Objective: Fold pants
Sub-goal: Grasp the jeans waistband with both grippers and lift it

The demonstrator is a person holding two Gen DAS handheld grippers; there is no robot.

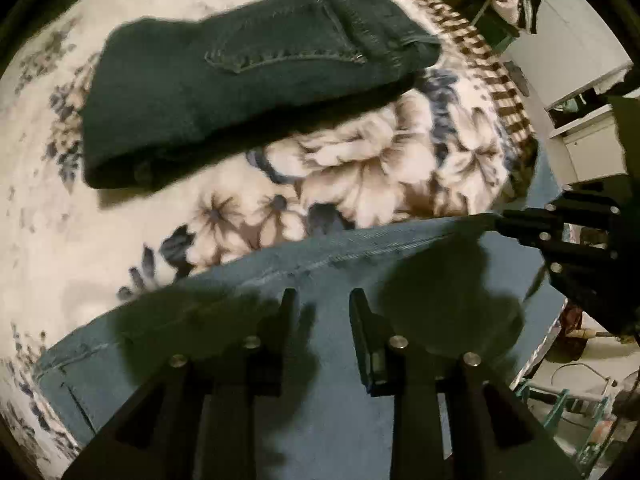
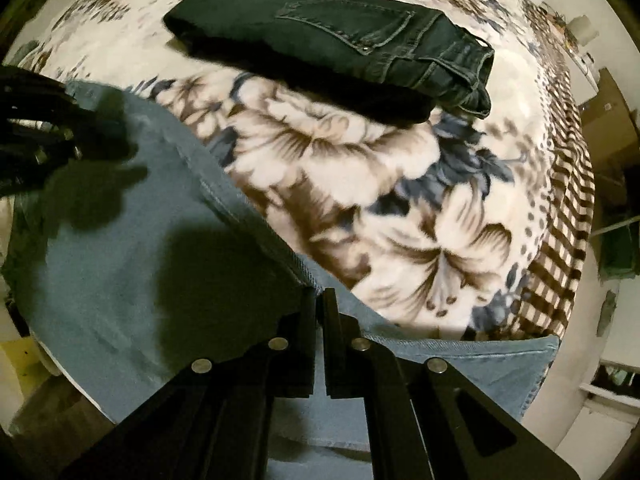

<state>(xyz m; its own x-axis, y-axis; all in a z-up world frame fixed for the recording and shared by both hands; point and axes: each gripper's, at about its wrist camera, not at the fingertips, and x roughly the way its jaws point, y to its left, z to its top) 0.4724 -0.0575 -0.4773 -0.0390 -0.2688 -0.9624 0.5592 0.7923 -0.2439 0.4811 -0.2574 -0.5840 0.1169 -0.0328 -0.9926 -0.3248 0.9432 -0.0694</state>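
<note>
Light blue jeans (image 1: 340,360) lie spread on a floral blanket, also seen in the right wrist view (image 2: 140,248). My left gripper (image 1: 322,300) is open, its fingers hovering over the blue denim near a seam. My right gripper (image 2: 319,300) is shut on the edge of the light blue jeans; it also shows at the right in the left wrist view (image 1: 560,232). A folded pair of dark jeans (image 1: 240,80) lies farther back on the blanket, also in the right wrist view (image 2: 340,48).
The floral blanket (image 2: 360,184) with a brown checked border (image 2: 568,216) covers the bed. Beyond the bed edge are white furniture (image 1: 592,152) and floor clutter (image 1: 580,392).
</note>
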